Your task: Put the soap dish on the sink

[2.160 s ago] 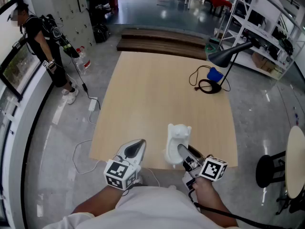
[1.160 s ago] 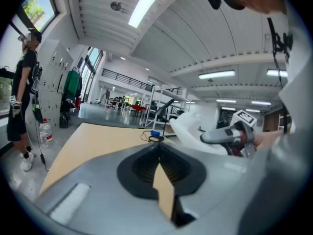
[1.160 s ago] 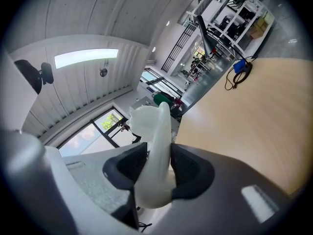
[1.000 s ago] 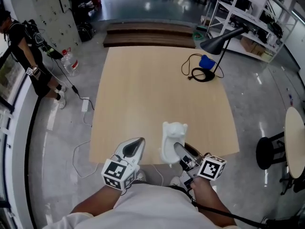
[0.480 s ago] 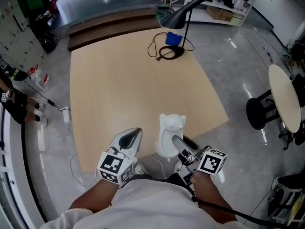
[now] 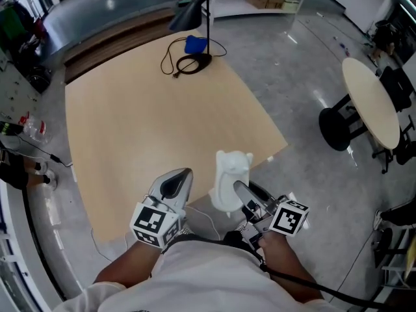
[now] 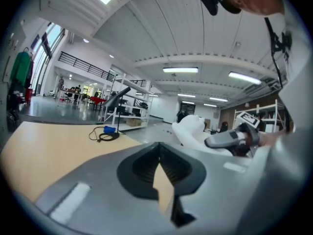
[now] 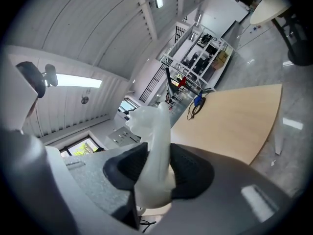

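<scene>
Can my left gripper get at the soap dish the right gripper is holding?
Probably yes. The left gripper sits beside the soap dish in the right gripper, nothing between them; its jaws are shut, though.

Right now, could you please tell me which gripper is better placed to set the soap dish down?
Right: the right gripper holds the white plastic soap dish between its fingers, while the left gripper is shut and empty.
</scene>
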`<state>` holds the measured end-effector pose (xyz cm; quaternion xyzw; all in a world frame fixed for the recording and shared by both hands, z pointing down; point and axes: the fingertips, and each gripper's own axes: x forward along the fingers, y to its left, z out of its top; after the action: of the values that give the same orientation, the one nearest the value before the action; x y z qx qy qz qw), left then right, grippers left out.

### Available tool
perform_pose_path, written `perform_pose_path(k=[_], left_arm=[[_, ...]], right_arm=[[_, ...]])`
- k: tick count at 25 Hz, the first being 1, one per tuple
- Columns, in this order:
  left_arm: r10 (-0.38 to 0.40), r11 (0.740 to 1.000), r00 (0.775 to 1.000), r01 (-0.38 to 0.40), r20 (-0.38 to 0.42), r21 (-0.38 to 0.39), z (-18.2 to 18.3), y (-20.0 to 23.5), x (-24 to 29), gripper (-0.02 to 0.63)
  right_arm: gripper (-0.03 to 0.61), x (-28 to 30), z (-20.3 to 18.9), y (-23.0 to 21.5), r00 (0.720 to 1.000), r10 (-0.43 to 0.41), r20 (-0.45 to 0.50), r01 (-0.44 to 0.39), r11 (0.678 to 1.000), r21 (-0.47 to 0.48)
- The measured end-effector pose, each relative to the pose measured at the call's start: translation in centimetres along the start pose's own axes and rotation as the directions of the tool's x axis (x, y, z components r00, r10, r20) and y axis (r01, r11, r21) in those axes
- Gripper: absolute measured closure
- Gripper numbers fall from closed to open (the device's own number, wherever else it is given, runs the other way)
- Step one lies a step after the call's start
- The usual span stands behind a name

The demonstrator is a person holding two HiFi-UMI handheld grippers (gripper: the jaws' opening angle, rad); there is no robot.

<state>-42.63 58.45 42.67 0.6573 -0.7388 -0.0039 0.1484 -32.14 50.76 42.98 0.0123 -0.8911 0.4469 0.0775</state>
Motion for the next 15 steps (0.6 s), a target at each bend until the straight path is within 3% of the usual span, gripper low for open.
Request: perform_pose_path(k=[15], left_arm=[[-0.124, 0.991, 0.992, 0.124, -0.006, 0.058, 1.2, -11.3, 11.9, 0.606]], right_arm=[[0.434, -12.2, 8.9, -7.0, 0.987, -0.062, 0.149, 0.063, 0.998, -0.006]])
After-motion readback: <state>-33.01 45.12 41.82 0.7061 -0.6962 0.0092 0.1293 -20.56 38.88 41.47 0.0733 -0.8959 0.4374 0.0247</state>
